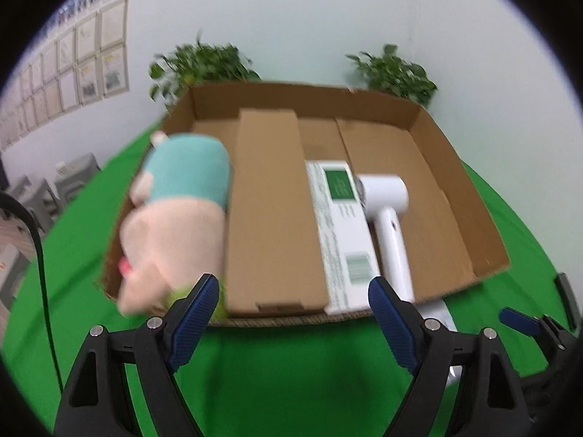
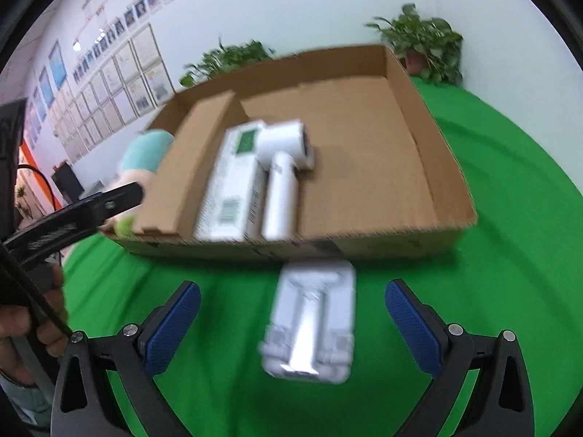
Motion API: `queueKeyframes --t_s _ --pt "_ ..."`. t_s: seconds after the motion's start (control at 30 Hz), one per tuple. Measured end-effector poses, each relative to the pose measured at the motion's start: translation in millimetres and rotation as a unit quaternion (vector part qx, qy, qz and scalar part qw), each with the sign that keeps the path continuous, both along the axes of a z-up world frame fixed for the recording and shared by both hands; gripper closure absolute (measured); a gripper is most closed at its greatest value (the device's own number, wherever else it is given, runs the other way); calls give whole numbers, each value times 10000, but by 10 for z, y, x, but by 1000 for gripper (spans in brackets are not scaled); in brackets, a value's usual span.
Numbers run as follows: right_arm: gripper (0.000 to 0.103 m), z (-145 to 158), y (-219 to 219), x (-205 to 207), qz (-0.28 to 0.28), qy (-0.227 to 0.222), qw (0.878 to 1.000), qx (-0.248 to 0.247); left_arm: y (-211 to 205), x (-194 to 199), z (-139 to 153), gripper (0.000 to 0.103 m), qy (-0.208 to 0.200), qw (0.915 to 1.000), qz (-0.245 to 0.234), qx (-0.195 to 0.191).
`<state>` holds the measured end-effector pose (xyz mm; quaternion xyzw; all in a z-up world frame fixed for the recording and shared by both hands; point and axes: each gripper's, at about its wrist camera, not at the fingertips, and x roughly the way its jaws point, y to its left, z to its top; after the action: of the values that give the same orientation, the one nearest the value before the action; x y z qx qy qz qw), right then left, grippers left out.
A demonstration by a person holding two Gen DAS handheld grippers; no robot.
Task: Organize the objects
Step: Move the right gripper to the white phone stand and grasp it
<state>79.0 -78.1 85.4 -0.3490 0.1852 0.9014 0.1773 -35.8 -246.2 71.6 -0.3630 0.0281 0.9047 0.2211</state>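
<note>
Green cloth (image 2: pixel 492 291) is spread under a part-filled cardboard tray (image 2: pixel 430 153). Both the left gripper (image 1: pixel 291 295) and right gripper (image 2: pixel 291 309) are held wide open, empty. Next, the white packaged item (image 2: pixel 313 320), at six o'clock of the tray, probably needs grasping and placing inside.

The cloth (image 1: pixel 291 364) is plain bright green. The tray box (image 1: pixel 455 196) and the long carton (image 1: pixel 269 218) are brown cardboard. The plush toy (image 1: pixel 175 211) is teal over pale pink. The flat box (image 1: pixel 339 233) is white with a green panel. The hair dryer (image 1: pixel 386 211) is white. The gripper pads (image 2: pixel 171 324) are ribbed dark blue on black frames.
</note>
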Motion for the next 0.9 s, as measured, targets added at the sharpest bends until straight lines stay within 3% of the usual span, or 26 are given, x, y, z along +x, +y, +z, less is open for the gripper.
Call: queueKeyframes --t_s 0.2,0.43,0.63,0.9 --pt "10 -285 -134 -41 224 -641 9977 69 140 111 -285 19 -504 9971 -536 -168" --pt "35 -544 -285 -149 270 -1234 9913 379 162 173 -442 19 -774 9946 -646 -235" --pt "36 -558 -396 -33 343 -1218 9912 396 155 170 -560 19 -1176 9892 -874 -26" --pt "36 -516 -641 141 720 -1102 9913 -62 240 219 -724 19 -1930 9703 -1324 617"
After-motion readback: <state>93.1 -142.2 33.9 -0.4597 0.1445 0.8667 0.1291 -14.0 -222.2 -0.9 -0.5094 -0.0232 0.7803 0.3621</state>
